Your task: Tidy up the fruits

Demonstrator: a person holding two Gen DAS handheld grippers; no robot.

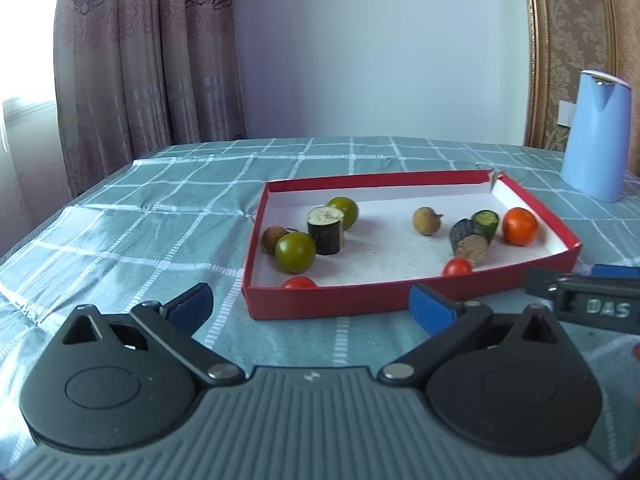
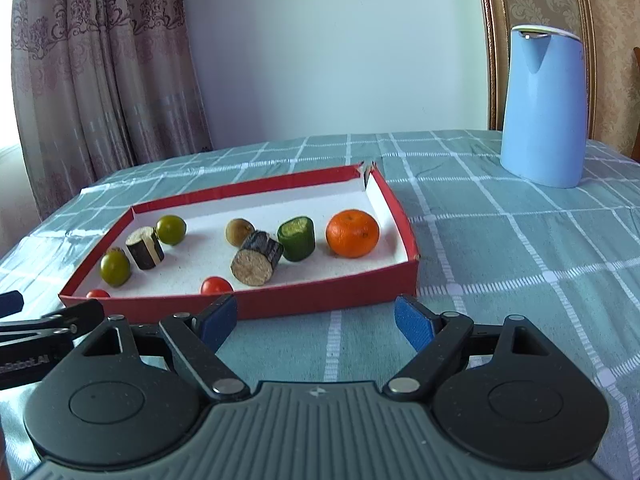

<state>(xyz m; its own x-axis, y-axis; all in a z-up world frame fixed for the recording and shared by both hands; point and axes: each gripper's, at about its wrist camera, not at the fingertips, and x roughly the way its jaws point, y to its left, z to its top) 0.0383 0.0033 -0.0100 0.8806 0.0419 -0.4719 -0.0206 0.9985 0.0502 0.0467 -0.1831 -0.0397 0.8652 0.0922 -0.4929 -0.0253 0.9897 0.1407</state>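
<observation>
Your left gripper (image 1: 310, 304) and right gripper (image 2: 316, 320) hover spread wide, holding nothing | red tray (image 2: 328, 302) just ahead on checked cloth (image 2: 500, 240) | orange (image 2: 352, 233), tomatoes, green fruits inside

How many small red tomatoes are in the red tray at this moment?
2. One red tomato sits at the near wall by the cut log; the other is in the near-left corner of the tray. None seems hidden.
</observation>
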